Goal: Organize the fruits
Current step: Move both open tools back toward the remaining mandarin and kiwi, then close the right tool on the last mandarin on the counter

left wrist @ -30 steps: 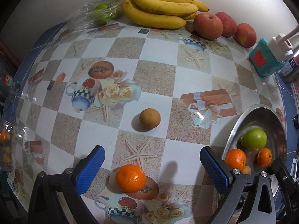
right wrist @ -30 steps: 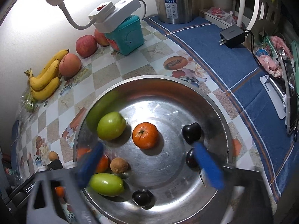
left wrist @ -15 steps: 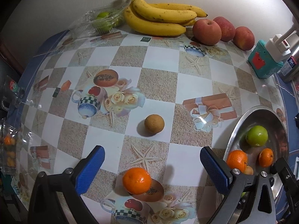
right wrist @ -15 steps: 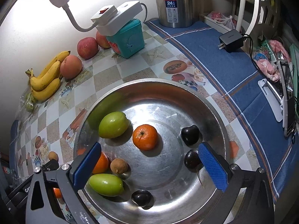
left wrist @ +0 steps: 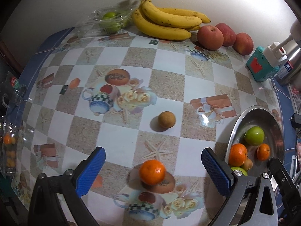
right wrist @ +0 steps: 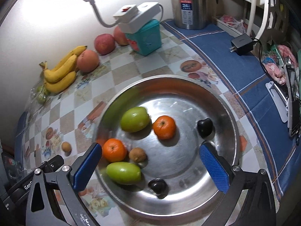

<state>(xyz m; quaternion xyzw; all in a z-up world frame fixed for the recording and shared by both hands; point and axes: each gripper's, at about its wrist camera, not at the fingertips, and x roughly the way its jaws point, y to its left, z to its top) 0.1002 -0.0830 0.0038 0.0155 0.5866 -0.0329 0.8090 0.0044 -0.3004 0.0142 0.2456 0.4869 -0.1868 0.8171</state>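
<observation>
An orange mandarin (left wrist: 152, 172) lies on the checked tablecloth, between the open fingers of my left gripper (left wrist: 153, 166), which holds nothing. A small brown round fruit (left wrist: 166, 119) sits farther out. My right gripper (right wrist: 150, 163) hovers open above a steel bowl (right wrist: 222, 101). The bowl holds two green fruits (right wrist: 135, 119), two mandarins (right wrist: 164, 127), a small brown fruit (right wrist: 137, 154) and dark fruits (right wrist: 205, 127). The same bowl (left wrist: 250, 113) shows at the right edge of the left wrist view.
Bananas (left wrist: 165, 23), three apples (left wrist: 210, 37) and a bag of green fruit (left wrist: 111, 21) line the back wall. A teal box (right wrist: 145, 37) with a white power strip and a steel kettle (right wrist: 190, 3) stand behind the bowl. A charger (right wrist: 241, 44) lies on blue cloth.
My left gripper has drifted left and back, so the mandarin now sits centred between its fingers. My right gripper has lifted and pulled back over the bowl; a dark fruit is now hidden behind its finger.
</observation>
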